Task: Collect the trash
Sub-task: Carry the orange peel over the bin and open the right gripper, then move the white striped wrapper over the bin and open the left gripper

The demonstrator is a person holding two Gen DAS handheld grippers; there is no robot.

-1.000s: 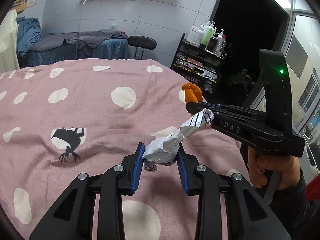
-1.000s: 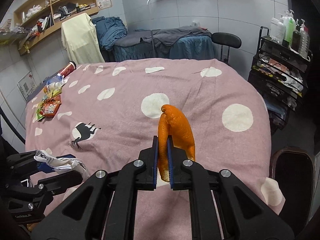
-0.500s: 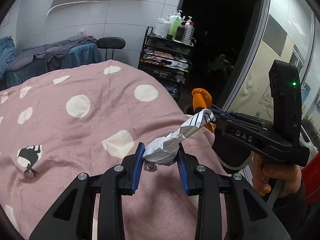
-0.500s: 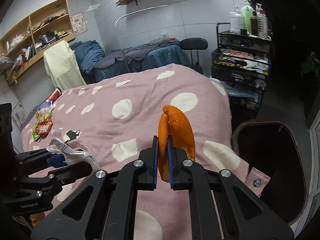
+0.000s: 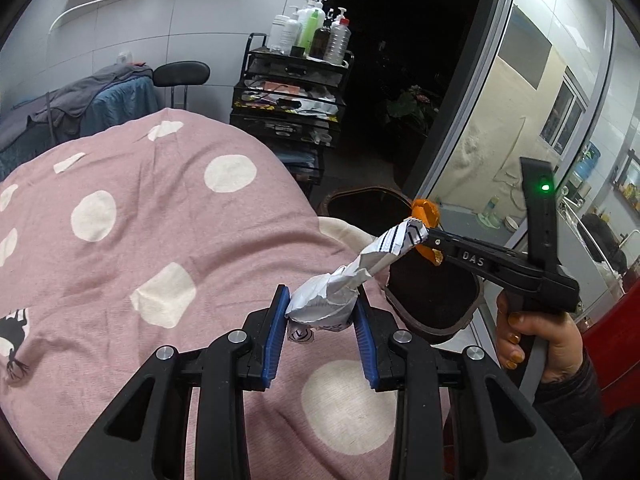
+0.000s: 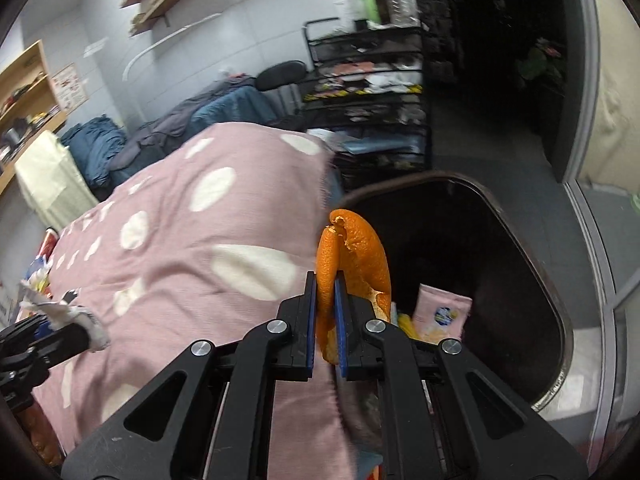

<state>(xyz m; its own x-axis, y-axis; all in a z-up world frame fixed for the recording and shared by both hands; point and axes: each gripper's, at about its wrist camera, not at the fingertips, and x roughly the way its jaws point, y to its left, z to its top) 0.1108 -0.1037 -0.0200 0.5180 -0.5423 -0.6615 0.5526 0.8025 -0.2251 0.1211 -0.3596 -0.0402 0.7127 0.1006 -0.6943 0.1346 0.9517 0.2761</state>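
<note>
While both tools are loaded, the left gripper [image 5: 322, 316] pinches a crumpled silver-white wrapper [image 5: 352, 280] between its ribbed blue pads [image 5: 276, 330]; the wrapper's twisted tail sticks up and to the right. Right gripper [image 6: 326, 314], jaws nearly together, clamps a curled, pebbled orange peel [image 6: 354, 256] held over the edge of the dark, rounded trash bin [image 6: 556, 308]. Inside the bin lies a pink packet [image 6: 442, 312]. Beside the bin: a bed with a matte pink blanket [image 5: 152, 232] with cream dots.
</note>
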